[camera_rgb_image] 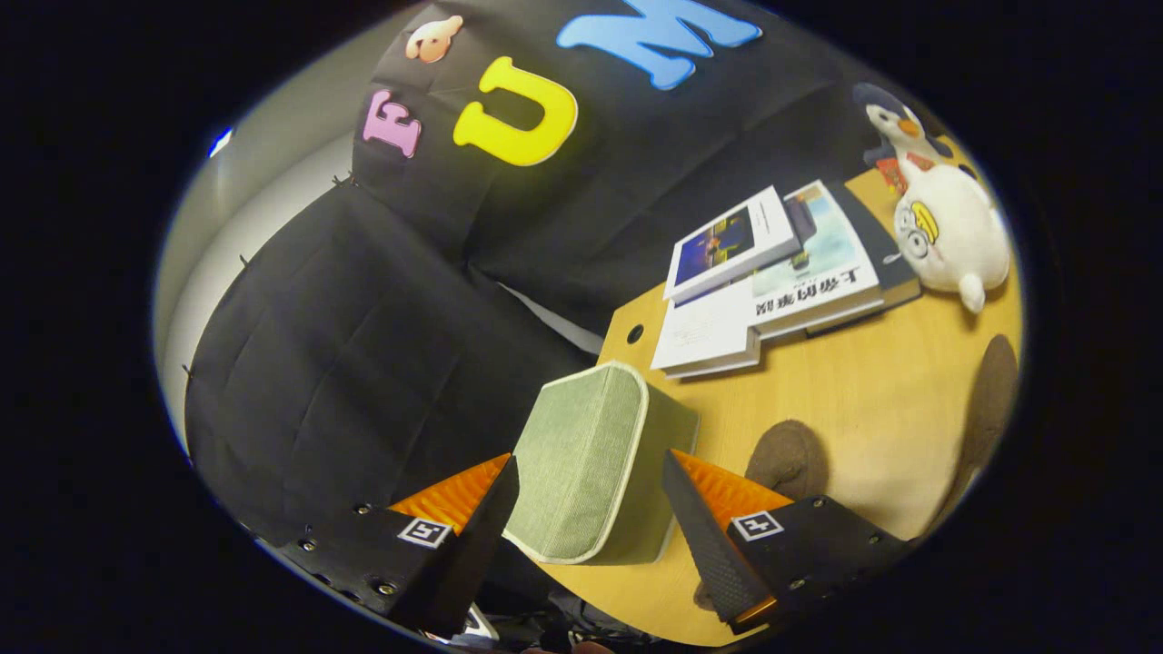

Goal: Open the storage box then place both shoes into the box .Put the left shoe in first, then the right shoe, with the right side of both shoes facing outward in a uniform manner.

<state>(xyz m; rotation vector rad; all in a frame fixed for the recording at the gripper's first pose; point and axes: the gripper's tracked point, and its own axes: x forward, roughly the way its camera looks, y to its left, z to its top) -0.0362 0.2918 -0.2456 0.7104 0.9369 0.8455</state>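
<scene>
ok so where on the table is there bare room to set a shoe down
Bare wood lies between the green storage box, the stacked books and the brown shoes. It is crowded at the far corner, around the books and plush penguin. The open fingers flank the box.

Gripper [591, 509]: 2 wedge fingers w/ ribbed pads, square tag markers, small screws on mounts

The one camera rides on the gripper [591, 509] and looks forward along its two fingers [486, 522] — they stand apart, a green fabric box [591, 459] close up between them. The view is tilted hard — the wooden table [845, 400] slopes across it. Beyond the fingers it faces stacked books [772, 272], a plush penguin [940, 227] and the black cloth wall [363, 345].
</scene>
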